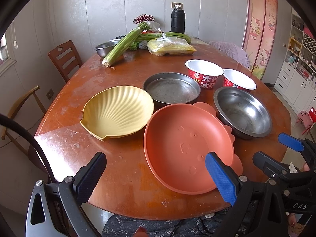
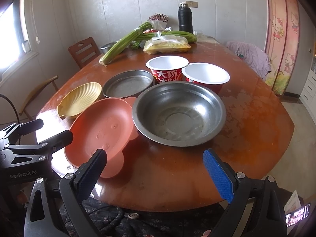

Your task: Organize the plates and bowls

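On the round wooden table (image 1: pixel 122 189) (image 2: pixel 256 130) lie a yellow shell-shaped plate (image 1: pixel 118 111) (image 2: pixel 81 100), an orange plastic plate (image 1: pixel 185 148) (image 2: pixel 102 132), a flat steel pan (image 1: pixel 171 87) (image 2: pixel 128 84), a steel bowl (image 1: pixel 243 112) (image 2: pixel 179 114) and two red paper bowls (image 1: pixel 203 71) (image 2: pixel 167 65), (image 1: pixel 239 79) (image 2: pixel 205 74). My left gripper (image 1: pixel 156 175) hangs open over the near table edge, its blue finger above the orange plate's near rim. My right gripper (image 2: pixel 156 171) is open in front of the steel bowl, holding nothing.
Celery bunches (image 1: pixel 126 41) (image 2: pixel 126 41), a bagged yellow food pack (image 1: pixel 171 47), a small steel basin (image 1: pixel 105 47) and a black flask (image 1: pixel 177 19) (image 2: pixel 185 18) sit at the far end. Wooden chairs (image 1: pixel 64 59) stand at the left. The right table half (image 2: pixel 256 118) is bare.
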A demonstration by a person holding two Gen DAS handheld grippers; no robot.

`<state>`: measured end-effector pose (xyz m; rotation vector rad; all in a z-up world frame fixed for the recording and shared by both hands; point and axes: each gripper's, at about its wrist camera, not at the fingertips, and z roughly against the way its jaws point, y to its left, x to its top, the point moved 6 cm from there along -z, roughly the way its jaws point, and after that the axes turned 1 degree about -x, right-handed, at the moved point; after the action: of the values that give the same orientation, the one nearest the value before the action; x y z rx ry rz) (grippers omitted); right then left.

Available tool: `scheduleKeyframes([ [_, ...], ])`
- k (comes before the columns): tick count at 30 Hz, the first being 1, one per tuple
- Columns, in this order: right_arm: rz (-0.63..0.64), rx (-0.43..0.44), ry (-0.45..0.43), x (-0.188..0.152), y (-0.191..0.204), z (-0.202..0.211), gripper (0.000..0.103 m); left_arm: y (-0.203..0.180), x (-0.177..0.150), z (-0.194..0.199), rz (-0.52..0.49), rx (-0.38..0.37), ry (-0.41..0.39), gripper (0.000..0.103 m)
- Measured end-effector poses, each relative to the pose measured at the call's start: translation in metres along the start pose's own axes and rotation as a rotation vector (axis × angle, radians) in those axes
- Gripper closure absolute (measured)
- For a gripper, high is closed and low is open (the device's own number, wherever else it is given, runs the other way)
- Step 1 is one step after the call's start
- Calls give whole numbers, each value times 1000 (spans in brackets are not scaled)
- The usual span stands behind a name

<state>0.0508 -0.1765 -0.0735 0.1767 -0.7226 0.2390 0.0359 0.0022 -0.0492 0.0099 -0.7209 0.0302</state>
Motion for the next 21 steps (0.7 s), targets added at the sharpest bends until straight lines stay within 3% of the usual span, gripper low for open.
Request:
scheduleKeyframes([
  [13,25,32,-9,13,13,1,4,12,2,0,14,4,-9,2],
  [21,93,87,-17,41,42,-9,4,51,13,1,91,36,-30,2],
])
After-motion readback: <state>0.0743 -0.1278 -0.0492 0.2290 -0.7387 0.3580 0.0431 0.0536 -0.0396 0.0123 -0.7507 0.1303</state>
